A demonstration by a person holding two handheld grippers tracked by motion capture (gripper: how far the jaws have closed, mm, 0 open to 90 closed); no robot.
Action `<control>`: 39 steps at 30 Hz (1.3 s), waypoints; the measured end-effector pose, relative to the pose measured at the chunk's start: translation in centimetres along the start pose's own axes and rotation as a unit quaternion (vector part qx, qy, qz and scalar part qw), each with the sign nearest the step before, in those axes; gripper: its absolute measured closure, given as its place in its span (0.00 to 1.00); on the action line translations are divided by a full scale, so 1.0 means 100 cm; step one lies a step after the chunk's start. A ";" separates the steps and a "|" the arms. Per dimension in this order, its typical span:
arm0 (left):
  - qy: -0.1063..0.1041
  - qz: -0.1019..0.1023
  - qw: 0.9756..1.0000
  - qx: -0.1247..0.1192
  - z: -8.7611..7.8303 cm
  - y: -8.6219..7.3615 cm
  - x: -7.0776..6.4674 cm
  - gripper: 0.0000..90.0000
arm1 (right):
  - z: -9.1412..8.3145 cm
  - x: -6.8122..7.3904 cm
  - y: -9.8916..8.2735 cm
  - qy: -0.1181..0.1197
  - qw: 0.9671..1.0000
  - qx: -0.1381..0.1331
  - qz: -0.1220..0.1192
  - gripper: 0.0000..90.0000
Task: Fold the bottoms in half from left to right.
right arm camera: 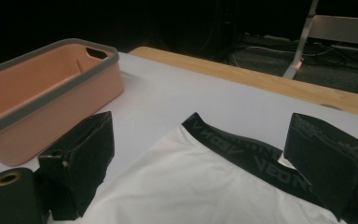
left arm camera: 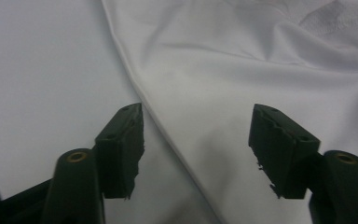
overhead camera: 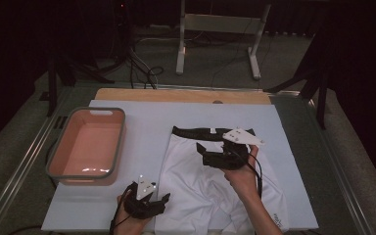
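White shorts (overhead camera: 210, 181) with a black waistband (right arm camera: 242, 151) are lying flat on the surface (overhead camera: 147, 117), just right of a pink bin (overhead camera: 89, 145). The left tongs (left arm camera: 198, 140) are standing partly open astride the garment's left edge, pads not yet pressing it, while the right tongs (right arm camera: 200, 158) are hovering wide open and empty near the waistband. The fabric is looking thin, soft and light, likely to sag and slide, so pinching an edge or the firmer waistband seems wisest.
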State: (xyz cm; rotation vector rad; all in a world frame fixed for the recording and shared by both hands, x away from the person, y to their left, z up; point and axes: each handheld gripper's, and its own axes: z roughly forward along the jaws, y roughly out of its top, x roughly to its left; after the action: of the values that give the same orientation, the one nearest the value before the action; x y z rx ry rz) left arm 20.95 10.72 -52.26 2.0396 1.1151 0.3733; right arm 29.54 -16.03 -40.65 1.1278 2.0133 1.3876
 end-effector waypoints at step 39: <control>-0.022 0.019 0.999 -0.026 -0.006 0.009 -0.012 0.99 | 0.095 0.031 -0.002 0.039 0.996 0.072 0.018 0.17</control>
State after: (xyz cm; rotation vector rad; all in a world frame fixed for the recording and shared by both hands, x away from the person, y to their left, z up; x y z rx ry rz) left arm 20.40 9.75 -51.06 2.0159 1.0312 0.3698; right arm 34.67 -8.33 -44.33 1.1931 2.1897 1.3413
